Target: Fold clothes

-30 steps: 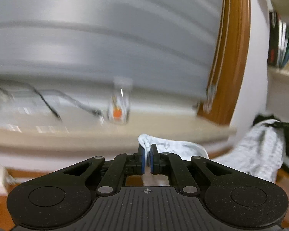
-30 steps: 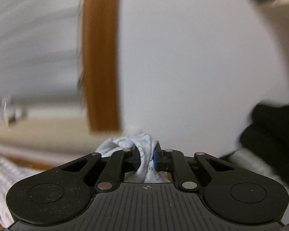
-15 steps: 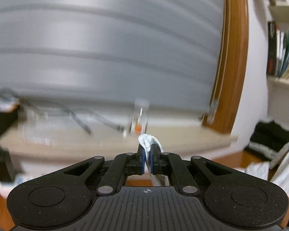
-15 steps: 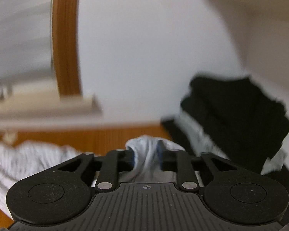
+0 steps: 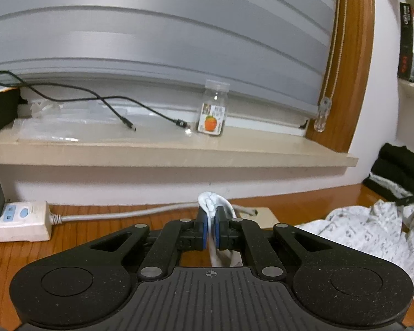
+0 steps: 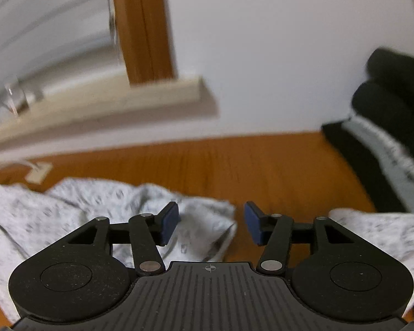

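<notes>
A white garment with a small grey print (image 5: 367,237) lies crumpled on the wooden table (image 5: 102,226). My left gripper (image 5: 212,220) is shut on a bunched edge of it, held just above the table near the wall. In the right wrist view the same garment (image 6: 77,207) spreads under and left of my right gripper (image 6: 211,222), which is open and empty, its blue pads (image 6: 169,220) wide apart above the cloth. More of the printed cloth (image 6: 378,234) shows at the right.
A stack of folded black and grey clothes (image 6: 386,127) sits at the right against the wall, also in the left wrist view (image 5: 400,168). A white power strip (image 5: 16,220) with its cable lies at the left. A windowsill (image 5: 179,151) holds a small bottle (image 5: 213,110) and black cables (image 5: 69,96).
My right gripper has opened and let go of the garment, which dropped onto the table. Both grippers have lowered toward the table; my left gripper still holds its edge.
</notes>
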Demonstrator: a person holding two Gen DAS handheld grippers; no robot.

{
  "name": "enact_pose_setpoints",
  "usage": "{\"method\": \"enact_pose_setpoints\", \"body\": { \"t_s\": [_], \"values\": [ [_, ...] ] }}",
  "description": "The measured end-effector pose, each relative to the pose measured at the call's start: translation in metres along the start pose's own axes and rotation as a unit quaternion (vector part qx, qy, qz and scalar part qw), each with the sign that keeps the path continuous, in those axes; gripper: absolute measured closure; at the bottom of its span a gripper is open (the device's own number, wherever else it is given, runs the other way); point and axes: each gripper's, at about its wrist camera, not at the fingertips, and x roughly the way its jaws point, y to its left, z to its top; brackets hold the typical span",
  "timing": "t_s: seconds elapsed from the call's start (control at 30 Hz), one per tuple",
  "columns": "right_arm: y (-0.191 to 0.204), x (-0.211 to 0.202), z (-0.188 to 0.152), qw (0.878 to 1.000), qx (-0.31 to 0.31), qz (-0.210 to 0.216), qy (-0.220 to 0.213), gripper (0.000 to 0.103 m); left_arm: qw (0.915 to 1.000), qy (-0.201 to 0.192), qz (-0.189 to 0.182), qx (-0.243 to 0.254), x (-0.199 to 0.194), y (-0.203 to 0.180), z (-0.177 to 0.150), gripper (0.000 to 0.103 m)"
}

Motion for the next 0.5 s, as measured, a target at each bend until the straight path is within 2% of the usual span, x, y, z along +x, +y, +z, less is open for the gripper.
{"method": "enact_pose_setpoints", "body": {
  "t_s": [0.13, 0.2, 0.23, 0.27, 0.33, 0.37, 0.43, 0.5],
  "values": [
    [0.002, 0.03, -0.007, 0.998, 0.022, 0.032, 0.045, 0.049, 1.0, -0.005, 0.005, 0.006, -0.006, 0.001, 0.002, 0.098],
    [0.008, 0.035, -0.009, 0.998, 0.018, 0.043, 0.052, 0.054, 0.9998, -0.019, -0.001, 0.004, -0.014, 0.0, 0.008, 0.098],
    [0.012, 0.035, -0.01, 0.997, 0.012, 0.046, 0.053, 0.075, 0.9997, -0.026, -0.006, 0.003, -0.019, -0.001, 0.011, 0.098],
    [0.016, 0.036, -0.008, 0.998, 0.005, 0.047, 0.051, 0.091, 0.9994, -0.033, -0.01, 0.001, -0.023, -0.002, 0.014, 0.098],
    [0.021, 0.026, 0.001, 0.999, -0.011, 0.036, 0.02, 0.094, 0.9987, -0.047, -0.018, -0.001, -0.032, -0.004, 0.02, 0.098],
    [0.024, 0.016, 0.009, 0.999, -0.018, 0.024, -0.01, 0.095, 0.9983, -0.054, -0.022, -0.002, -0.036, -0.005, 0.023, 0.098],
    [0.022, -0.02, 0.031, 0.996, -0.015, 0.004, -0.092, 0.096, 0.9972, -0.068, -0.031, -0.005, -0.045, -0.006, 0.03, 0.098],
    [0.016, -0.058, 0.051, 0.985, -0.006, -0.017, -0.17, 0.096, 0.9958, -0.083, -0.039, -0.007, -0.053, -0.008, 0.036, 0.098]
  ]
}}
